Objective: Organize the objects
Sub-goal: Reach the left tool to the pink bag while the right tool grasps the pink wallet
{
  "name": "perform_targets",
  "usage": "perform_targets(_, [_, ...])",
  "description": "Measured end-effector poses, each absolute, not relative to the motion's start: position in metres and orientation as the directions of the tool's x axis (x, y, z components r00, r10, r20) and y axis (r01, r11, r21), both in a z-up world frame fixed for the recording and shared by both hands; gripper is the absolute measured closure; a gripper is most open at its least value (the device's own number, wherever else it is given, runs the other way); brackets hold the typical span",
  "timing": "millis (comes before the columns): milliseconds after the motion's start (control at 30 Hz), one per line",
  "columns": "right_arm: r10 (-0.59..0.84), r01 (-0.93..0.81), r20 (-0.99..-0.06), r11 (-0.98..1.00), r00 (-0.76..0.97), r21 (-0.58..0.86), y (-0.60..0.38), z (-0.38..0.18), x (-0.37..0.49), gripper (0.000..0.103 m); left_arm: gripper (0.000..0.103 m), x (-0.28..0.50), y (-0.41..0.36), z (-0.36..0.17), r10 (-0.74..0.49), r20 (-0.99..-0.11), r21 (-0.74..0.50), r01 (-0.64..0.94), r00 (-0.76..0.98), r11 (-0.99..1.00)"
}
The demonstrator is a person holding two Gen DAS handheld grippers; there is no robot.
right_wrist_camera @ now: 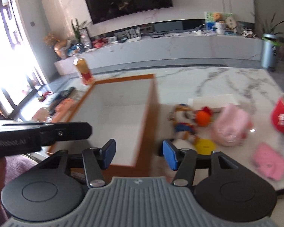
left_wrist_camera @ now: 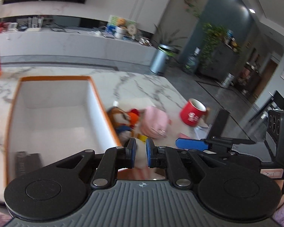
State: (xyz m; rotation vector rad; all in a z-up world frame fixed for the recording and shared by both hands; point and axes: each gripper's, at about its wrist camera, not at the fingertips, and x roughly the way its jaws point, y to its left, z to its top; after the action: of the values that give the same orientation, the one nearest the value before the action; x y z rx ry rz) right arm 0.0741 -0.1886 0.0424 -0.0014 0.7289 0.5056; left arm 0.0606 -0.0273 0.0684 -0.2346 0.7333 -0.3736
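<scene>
- Box, orange-rimmed with white inside walls, is lying open on the marble table at my eleven o'clock.
- My left gripper is showing its blue pads nearly together, with something pale blurring between them; I cannot tell what.
- My right gripper is standing spread and empty.
- Plush doll, pink pouch and red mug are lying at two o'clock.

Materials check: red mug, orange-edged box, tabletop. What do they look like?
Red mug: probably glazed ceramic, given its glossy red outside, white inside and thick rim.
Orange-edged box: likely rigid cardboard, with matte white inner walls and thin flat sides.
Tabletop: polished marble or a marble-look slab, white with grey veins and reflections; which one is unclear.
</scene>
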Motion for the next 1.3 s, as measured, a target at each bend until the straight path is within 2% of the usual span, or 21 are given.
perform_targets(233, [0.263, -0.415, -0.741, 0.910, 0.618, -0.023, -0.262, 0.006, 0.100, 0.045, 0.089, 0.089, -0.083, 0.038, -0.466, -0.675, -0.331, 0.330, 0.572, 0.884])
perform_targets(300, [0.230, -0.430, -0.770, 0.901, 0.595, -0.063, -0.274, -0.009, 0.110, 0.045, 0.080, 0.096, -0.096, 0.029, -0.463, -0.695, -0.323, 0.336, 0.551, 0.885])
perform_targets(400, [0.185, -0.453, -0.799, 0.884, 0.572, -0.119, -0.286, -0.032, 0.126, 0.045, 0.078, 0.108, -0.110, 0.017, -0.445, -0.727, -0.301, 0.340, 0.523, 0.891])
perform_targets(600, [0.110, -0.498, -0.796, 0.828, 0.595, -0.257, -0.300, -0.064, 0.158, 0.045, 0.074, 0.138, -0.132, 0.000, -0.395, -0.771, -0.241, 0.345, 0.499, 0.907])
perform_targets(800, [0.093, -0.510, -0.805, 0.814, 0.586, -0.277, -0.309, -0.086, 0.176, 0.044, 0.068, 0.170, -0.150, -0.010, -0.358, -0.792, -0.187, 0.362, 0.494, 0.913])
perform_targets(900, [0.057, -0.499, -0.775, 0.795, 0.630, -0.346, -0.308, -0.094, 0.176, 0.042, 0.068, 0.182, -0.156, -0.017, -0.355, -0.800, -0.190, 0.358, 0.483, 0.914])
perform_targets(1000, [0.060, -0.489, -0.775, 0.805, 0.629, -0.335, -0.309, -0.093, 0.178, 0.043, 0.067, 0.188, -0.161, -0.023, -0.355, -0.807, -0.193, 0.358, 0.472, 0.913])
perform_targets(1067, [0.058, -0.491, -0.768, 0.800, 0.637, -0.346, -0.307, -0.093, 0.178, 0.046, 0.067, 0.190, -0.164, -0.026, -0.352, -0.811, -0.191, 0.357, 0.467, 0.914])
perform_targets(1200, [0.034, -0.488, -0.749, 0.778, 0.662, -0.396, -0.295, -0.095, 0.171, 0.064, 0.068, 0.188, -0.166, -0.029, -0.358, -0.815, -0.200, 0.358, 0.457, 0.912])
perform_targets(1300, [0.028, -0.472, -0.745, 0.789, 0.666, -0.392, -0.293, -0.092, 0.170, 0.066, 0.068, 0.186, -0.167, -0.030, -0.359, -0.815, -0.196, 0.367, 0.456, 0.909])
